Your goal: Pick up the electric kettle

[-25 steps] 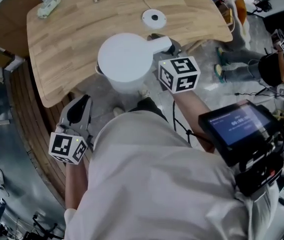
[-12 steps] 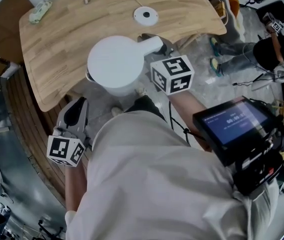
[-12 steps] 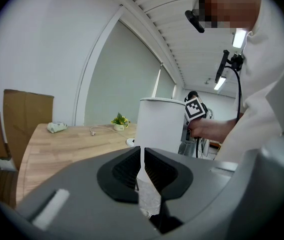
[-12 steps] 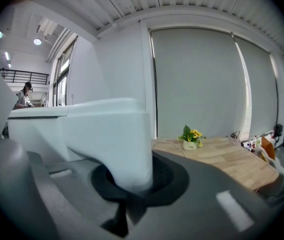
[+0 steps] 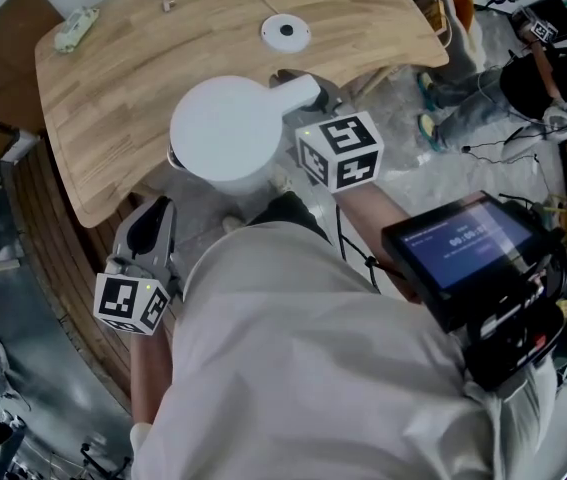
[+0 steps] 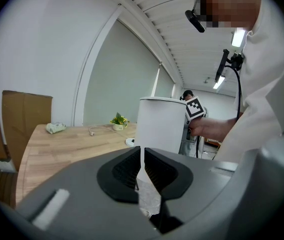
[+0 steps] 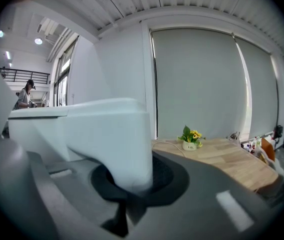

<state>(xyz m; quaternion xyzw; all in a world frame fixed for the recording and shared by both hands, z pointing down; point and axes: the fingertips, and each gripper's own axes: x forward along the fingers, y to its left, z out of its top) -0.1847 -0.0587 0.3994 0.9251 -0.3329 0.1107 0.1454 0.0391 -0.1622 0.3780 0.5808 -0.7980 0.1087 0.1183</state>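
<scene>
The white electric kettle (image 5: 228, 128) is held upright over the near edge of the wooden table (image 5: 113, 98), well apart from its round base (image 5: 286, 33), its long axis vertical, its lid upward and its handle (image 5: 298, 93) pointed rightward in the head view, where the jaws of the right gripper (image 5: 321, 90) are clamped on it. The left gripper (image 5: 153, 218) is seen low beside the person's body, its jaws drawn to a thin slit with nothing between them. The figures on the lit screen (image 5: 463, 248) at the chest are too small to be read
</scene>
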